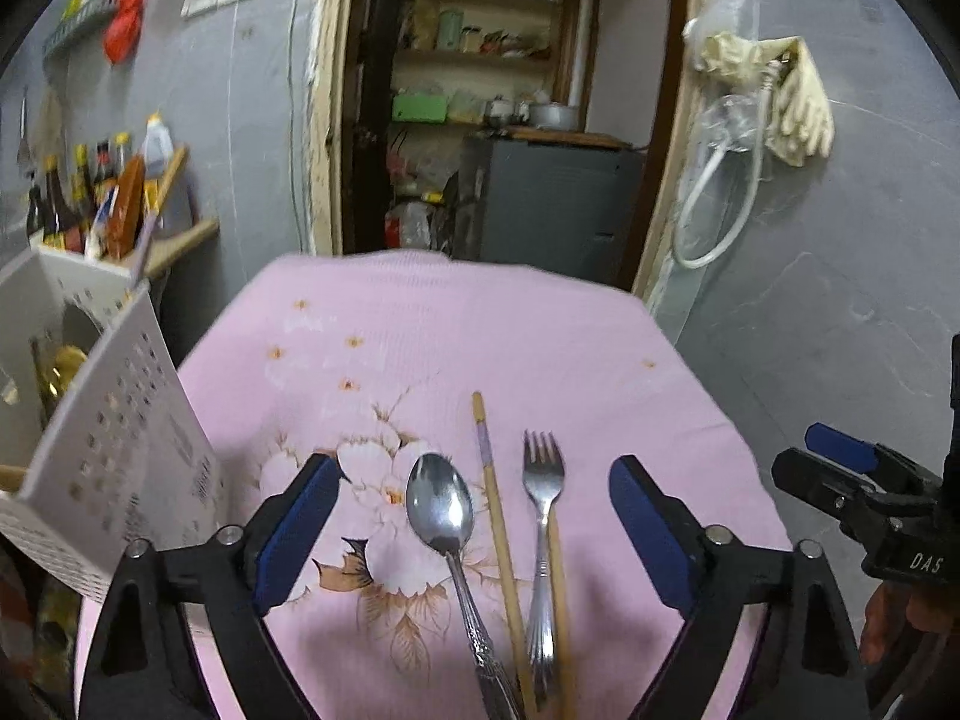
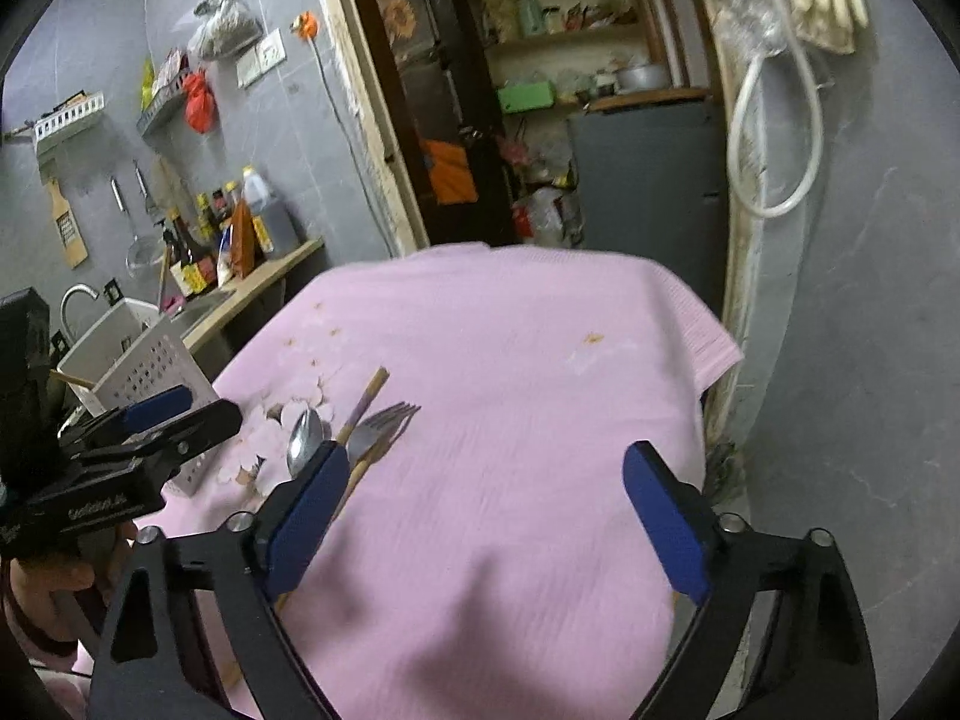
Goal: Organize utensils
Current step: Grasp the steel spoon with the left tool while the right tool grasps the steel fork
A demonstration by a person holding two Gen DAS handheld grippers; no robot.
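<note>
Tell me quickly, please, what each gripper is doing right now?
Left gripper: open, holding nothing, above the spoon.
Right gripper: open, empty.

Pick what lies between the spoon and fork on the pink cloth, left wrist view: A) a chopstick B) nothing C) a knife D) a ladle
A: a wooden chopstick lies lengthwise between the spoon and the fork on the cloth, with the open left gripper hovering over all three.
</note>
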